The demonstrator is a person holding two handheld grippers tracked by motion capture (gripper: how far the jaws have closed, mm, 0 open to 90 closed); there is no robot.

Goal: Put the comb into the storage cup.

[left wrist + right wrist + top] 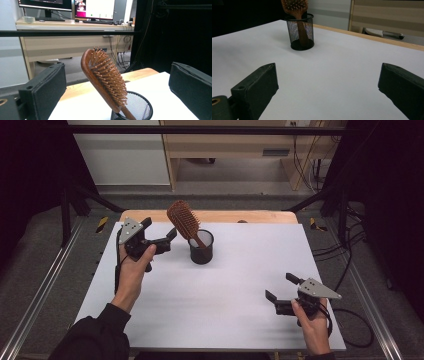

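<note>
A brown wooden hairbrush (183,220) stands handle-down in a black mesh cup (201,247) on the white table top (240,285). Its bristled head leans out to the upper left. My left gripper (160,231) is held above the table just left of the brush head, open, with nothing between its jaws. In the left gripper view the hairbrush (103,77) and the mesh cup (136,107) sit between the two wide-apart jaws. My right gripper (282,287) hovers open near the front right of the table. From it the mesh cup (300,32) and the hairbrush (295,7) show far ahead.
The wooden table edge (250,216) runs along the back of the white top. Metal rails (40,295) flank the table on both sides. Cables (350,245) lie on the floor at the right. A desk with monitors (95,10) stands behind the table.
</note>
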